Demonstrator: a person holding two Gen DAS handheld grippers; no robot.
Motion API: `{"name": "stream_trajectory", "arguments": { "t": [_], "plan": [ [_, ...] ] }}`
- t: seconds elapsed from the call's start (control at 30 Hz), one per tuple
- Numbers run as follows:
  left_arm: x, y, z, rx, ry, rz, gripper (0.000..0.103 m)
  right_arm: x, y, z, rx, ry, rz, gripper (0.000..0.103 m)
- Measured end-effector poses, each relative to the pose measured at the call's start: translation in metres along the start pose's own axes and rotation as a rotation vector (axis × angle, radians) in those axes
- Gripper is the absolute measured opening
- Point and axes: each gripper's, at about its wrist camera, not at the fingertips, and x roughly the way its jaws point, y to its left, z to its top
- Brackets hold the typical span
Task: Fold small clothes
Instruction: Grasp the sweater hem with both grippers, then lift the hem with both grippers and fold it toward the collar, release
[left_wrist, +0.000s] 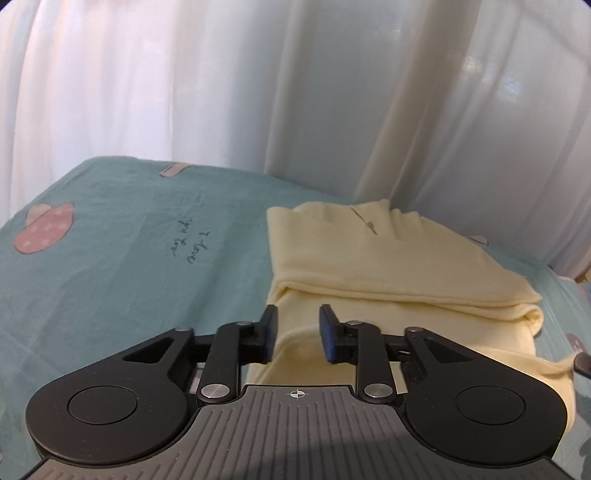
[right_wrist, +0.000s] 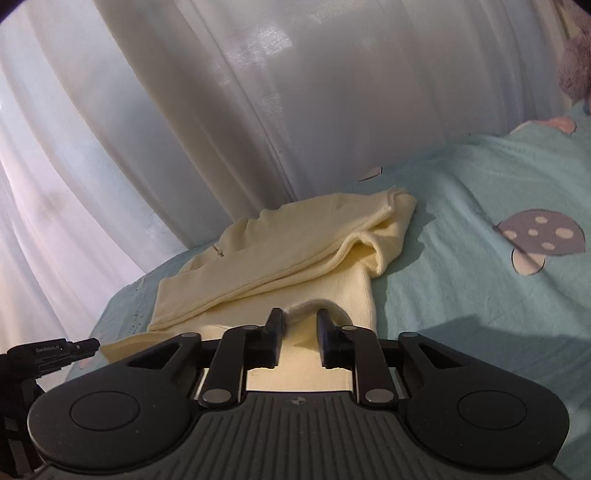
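Note:
A pale yellow knit garment (left_wrist: 388, 258) lies partly folded on a teal bedsheet (left_wrist: 129, 258), its upper part and sleeves laid across the body. My left gripper (left_wrist: 297, 330) is open over the garment's near left hem, with cloth showing between the pads. In the right wrist view the same garment (right_wrist: 288, 251) lies ahead, and my right gripper (right_wrist: 299, 334) is open over its near right hem, where a raised fold of cloth stands between the fingers. Neither gripper clamps the cloth. The left gripper's tip (right_wrist: 55, 350) shows at the left edge.
The teal sheet (right_wrist: 461, 258) carries mushroom prints (right_wrist: 535, 240) and handwriting (left_wrist: 192, 247). White curtains (left_wrist: 221, 92) hang close behind the bed's far edge. A purple plush toy (right_wrist: 576, 66) sits at the far right.

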Motion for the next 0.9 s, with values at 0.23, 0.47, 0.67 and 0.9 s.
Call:
{"name": "stream_trajectory", "arguments": {
  "t": [0.23,0.47,0.67,0.9],
  "plan": [
    [0.031,0.015,-0.014,0.075,0.080,0.048,0.054,0.021,0.004,-0.009,-0.149,0.094,-0.094,0.074],
    [0.063,0.021,-0.014,0.047,0.158,0.033,0.046,0.061,0.007,-0.016,-0.154,0.199,-0.178,0.021],
    [0.069,0.014,-0.015,0.080,0.174,-0.044,0.018,0.057,0.018,-0.014,-0.217,0.165,-0.200,0.006],
    [0.057,0.015,0.005,0.013,0.131,-0.103,0.009,0.040,0.034,0.013,-0.254,0.066,-0.170,0.006]
  ]
}}
